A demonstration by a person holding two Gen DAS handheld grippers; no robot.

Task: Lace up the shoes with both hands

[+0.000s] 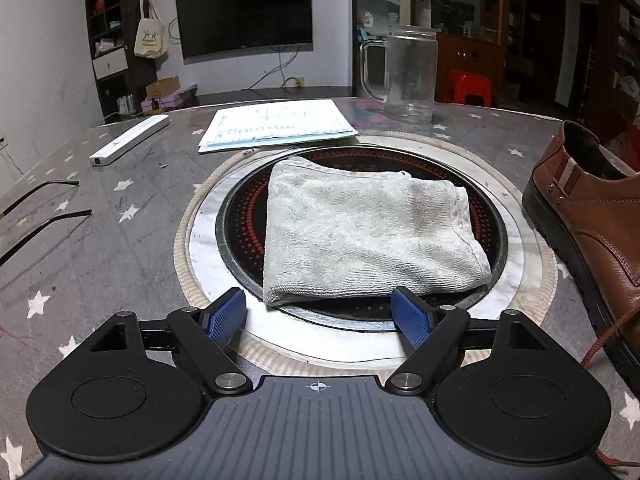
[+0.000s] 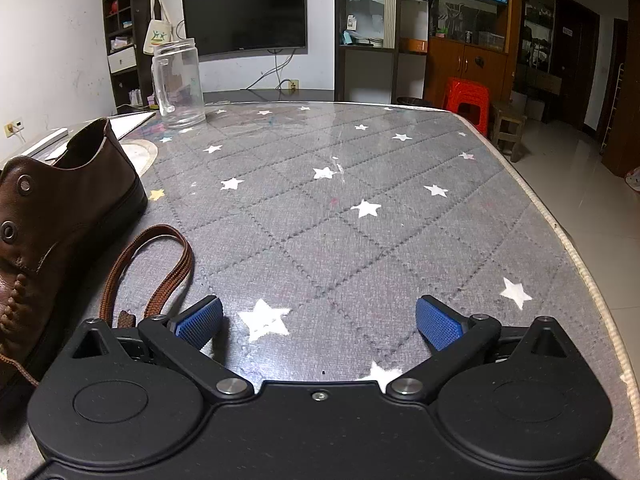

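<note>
Shoe (image 1: 592, 216), towel (image 1: 368, 232), jar (image 1: 410, 74) on table (image 2: 360, 220).

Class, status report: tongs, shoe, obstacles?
Left tongs open, over towel. Right tongs open, empty. Shoe between them, lace loose on table.

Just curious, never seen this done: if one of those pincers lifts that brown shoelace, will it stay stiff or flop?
Probably flop: the brown shoelace lies in a slack loop on the table. Its flat woven weave probably grips well. It seems light, though pulling may tug the brown leather shoe.

I've got the brown leather shoe (image 2: 60, 216) upright, left of the right jaws, its lace (image 2: 160, 264) looped loose beside them.
</note>
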